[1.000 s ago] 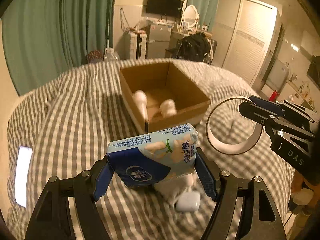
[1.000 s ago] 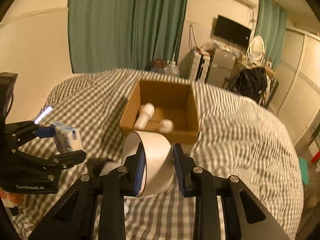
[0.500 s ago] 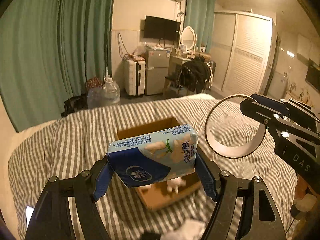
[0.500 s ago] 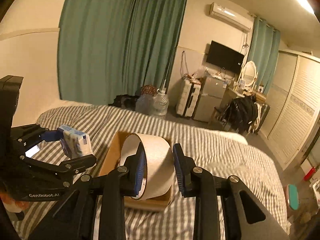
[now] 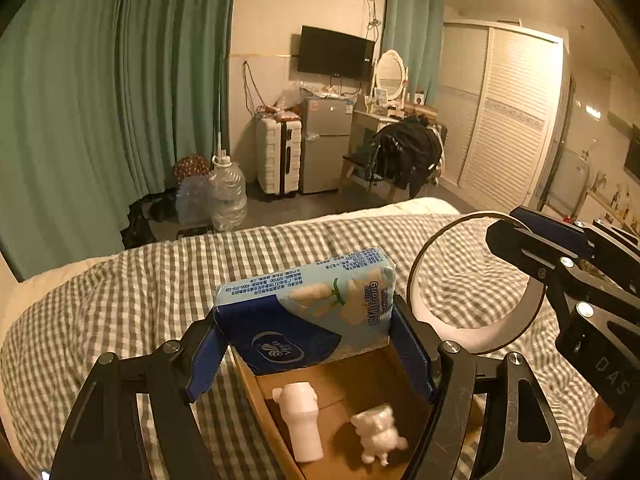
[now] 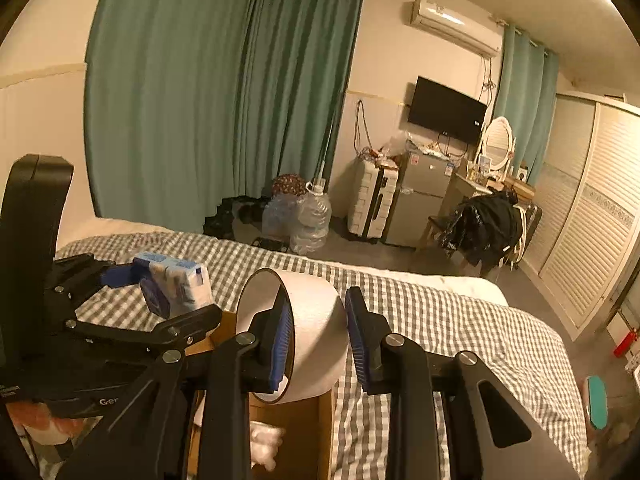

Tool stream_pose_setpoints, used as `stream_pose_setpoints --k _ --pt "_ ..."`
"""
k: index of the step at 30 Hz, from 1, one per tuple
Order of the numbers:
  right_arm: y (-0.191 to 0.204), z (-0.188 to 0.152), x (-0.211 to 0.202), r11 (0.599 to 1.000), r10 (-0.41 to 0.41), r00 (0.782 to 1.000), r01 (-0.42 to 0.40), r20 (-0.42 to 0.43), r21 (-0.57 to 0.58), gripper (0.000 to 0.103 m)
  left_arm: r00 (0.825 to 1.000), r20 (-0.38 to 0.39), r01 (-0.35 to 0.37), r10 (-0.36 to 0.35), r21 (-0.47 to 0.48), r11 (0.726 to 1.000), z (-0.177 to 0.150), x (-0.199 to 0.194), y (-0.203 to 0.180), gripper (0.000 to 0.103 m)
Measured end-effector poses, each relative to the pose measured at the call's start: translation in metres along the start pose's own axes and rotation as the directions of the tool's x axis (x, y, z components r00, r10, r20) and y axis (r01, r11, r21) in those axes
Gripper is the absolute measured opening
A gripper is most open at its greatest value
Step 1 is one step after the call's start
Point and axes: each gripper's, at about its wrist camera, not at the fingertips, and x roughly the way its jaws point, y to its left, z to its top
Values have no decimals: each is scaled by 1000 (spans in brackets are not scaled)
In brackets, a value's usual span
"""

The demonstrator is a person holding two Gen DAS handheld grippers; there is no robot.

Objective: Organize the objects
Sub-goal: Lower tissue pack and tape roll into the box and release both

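My left gripper is shut on a blue tissue pack and holds it above the open cardboard box on the bed. Inside the box lie a white bottle and a small white figure. My right gripper is shut on a wide roll of tape, also over the box. The tape roll and right gripper show at the right of the left wrist view. The tissue pack and left gripper show at the left of the right wrist view.
The box sits on a bed with a grey checked cover. Beyond the bed's far edge are green curtains, water jugs, a white suitcase, a small fridge and a chair with black clothes.
Both grippers have moved forward and now hover over the box with their loads. The views tilted up from the bed toward the room, and the box slid to the bottom of both.
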Motion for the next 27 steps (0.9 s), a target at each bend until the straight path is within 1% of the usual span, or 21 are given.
stream_pose_setpoints --k 5,8,11,14,16,20,23,25,26,27 --pt "0 -17 46 1000 8 998 -8 -56 4 26 996 -92 -10 13 32 999 -16 42 -1 77" --pt "1 -32 70 1000 16 994 -17 -111 -12 26 991 -126 -27 33 47 999 -27 54 -4 77" --pt "1 -45 88 999 12 988 -16 -153 -30 26 989 -142 -30 38 60 998 -36 59 -6 77" --pt "-3 -55 98 999 20 983 -24 -181 -24 26 987 -154 -32 46 89 996 -44 67 -12 77" --pt "-9 -60 104 1000 17 980 -20 -199 -13 26 985 -166 -20 38 108 994 -50 73 -15 77" --pt "-15 -73 112 999 53 971 -48 -232 26 26 981 -194 -8 31 119 993 -59 86 -15 77" --pt "-16 -80 117 997 69 968 -59 -243 47 26 977 -214 21 4 118 993 -62 89 -14 80" --pt "-18 -82 117 995 83 965 -68 -249 66 27 973 -229 20 9 122 992 -62 90 -15 84" --pt "-18 -84 115 995 88 964 -71 -249 75 31 972 -232 9 22 130 991 -63 90 -16 89" --pt "-20 -84 115 994 92 963 -73 -252 87 35 973 -228 4 27 135 991 -64 88 -16 91"
